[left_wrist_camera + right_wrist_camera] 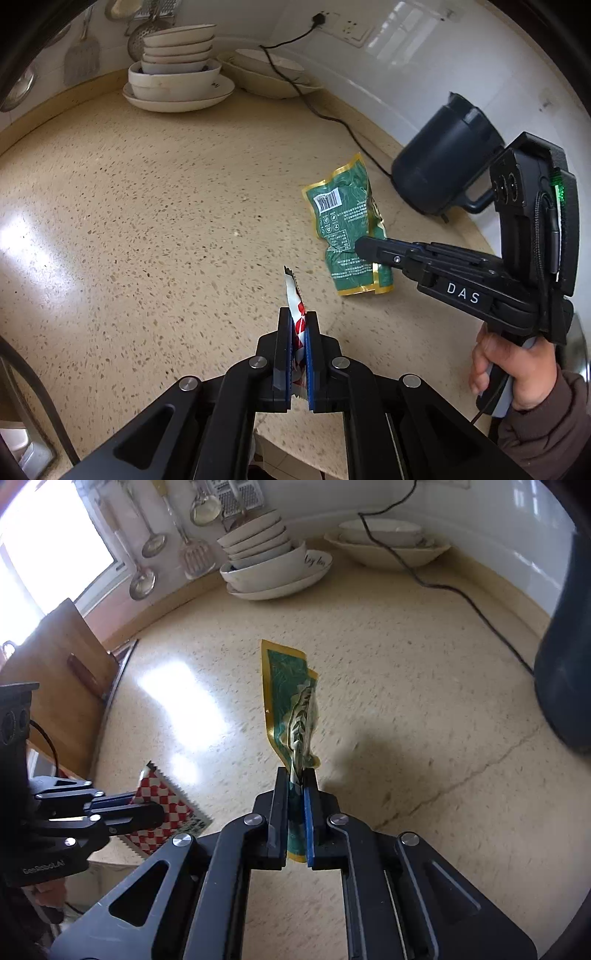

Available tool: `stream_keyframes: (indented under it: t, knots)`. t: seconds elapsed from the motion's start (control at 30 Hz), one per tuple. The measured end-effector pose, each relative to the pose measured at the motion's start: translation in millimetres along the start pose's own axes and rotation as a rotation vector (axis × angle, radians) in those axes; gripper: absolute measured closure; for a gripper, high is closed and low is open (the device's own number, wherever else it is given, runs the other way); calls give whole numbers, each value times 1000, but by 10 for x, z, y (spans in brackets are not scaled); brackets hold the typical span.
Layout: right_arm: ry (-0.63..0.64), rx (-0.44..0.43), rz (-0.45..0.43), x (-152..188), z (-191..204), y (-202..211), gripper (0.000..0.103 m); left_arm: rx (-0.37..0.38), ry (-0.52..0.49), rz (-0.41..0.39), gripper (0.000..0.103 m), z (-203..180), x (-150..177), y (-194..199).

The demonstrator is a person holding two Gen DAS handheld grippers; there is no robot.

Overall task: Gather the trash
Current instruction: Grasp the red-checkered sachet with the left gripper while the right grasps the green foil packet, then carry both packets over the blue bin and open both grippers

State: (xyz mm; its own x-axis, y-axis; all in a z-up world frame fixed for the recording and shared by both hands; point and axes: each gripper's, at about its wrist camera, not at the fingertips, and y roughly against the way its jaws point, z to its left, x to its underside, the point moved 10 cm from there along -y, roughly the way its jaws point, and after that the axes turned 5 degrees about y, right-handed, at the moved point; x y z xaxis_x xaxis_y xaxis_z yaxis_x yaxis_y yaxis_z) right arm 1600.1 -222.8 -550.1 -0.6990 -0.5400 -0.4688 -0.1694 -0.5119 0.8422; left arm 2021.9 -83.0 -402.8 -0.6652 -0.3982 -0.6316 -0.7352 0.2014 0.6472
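Left tool (297,317) pinching checkered wrapper (295,314), right tool (296,775) pinching green packet (291,701)

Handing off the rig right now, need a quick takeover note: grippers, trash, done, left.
Left gripper: shut on the red-checked wrapper, held above the near counter edge.
Right gripper: shut on the green packet, held over the counter.
Done: both pieces of trash gripped.
Left: carry both to a bin; none is in view. Steer the packet past the kettle and its cord.
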Motion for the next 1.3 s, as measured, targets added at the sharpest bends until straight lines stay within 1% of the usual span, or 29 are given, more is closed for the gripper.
stream_keyframes:
  t: [0.13, 0.2, 0.33, 0.47, 0.57, 0.63, 0.67, 0.7, 0.77, 0.9, 0.93, 1.0, 1.07, 1.2, 1.3]
  knots:
    - [-56, 17, -22, 131, 106, 152, 96, 34, -39, -4, 101, -59, 106, 163]
    - [-93, 12, -40, 184, 271, 200, 96, 52, -57, -8, 101, -76, 171, 259]
    - [-117, 33, -70, 355, 527, 410, 96, 91, -111, -13, 101, -89, 421, 553]
    - [-142, 49, -110, 630, 1021, 630, 96, 119, -171, -6, 101, 18, 788, 925]
    - [-164, 48, -122, 900, 1451, 692, 96, 117, -206, 19, 101, 187, 1110, 1154]
    - [-192, 40, -113, 1108, 1692, 667, 96, 104, -227, 43, 101, 321, 1345, 1274]
    - [-211, 33, -101, 1248, 1853, 622, 96, 94, -237, 44, 101, 353, 1407, 1315]
    - [-218, 27, -96, 1310, 1924, 593, 96, 81, -241, 50, 101, 414, 1488, 1347]
    - [-248, 15, -57, 1544, 2144, 464, 96, 82, -223, 84, 101, 535, 1675, 1354]
    - [-272, 19, 19, 1902, 2363, 225, 96, 61, -206, 137, 101, 699, 2022, 1253]
    - [-281, 17, 37, 2001, 2396, 148, 96, 45, -206, 150, 101, 743, 2109, 1187]
    - [-302, 23, 82, 2240, 2419, -59, 96, 38, -187, 169, 101, 804, 2273, 1040]
    - [-325, 39, 126, 2533, 2395, -302, 96, 12, -202, 174, 101, 880, 2453, 865]
    - [-389, 30, 175, 3081, 2330, -707, 95, -28, -191, 214, 101, 1166, 2848, 389]
    - [-450, -3, 203, 3548, 2215, -1182, 95, -23, -167, 239, 101, 1337, 3103, -78]
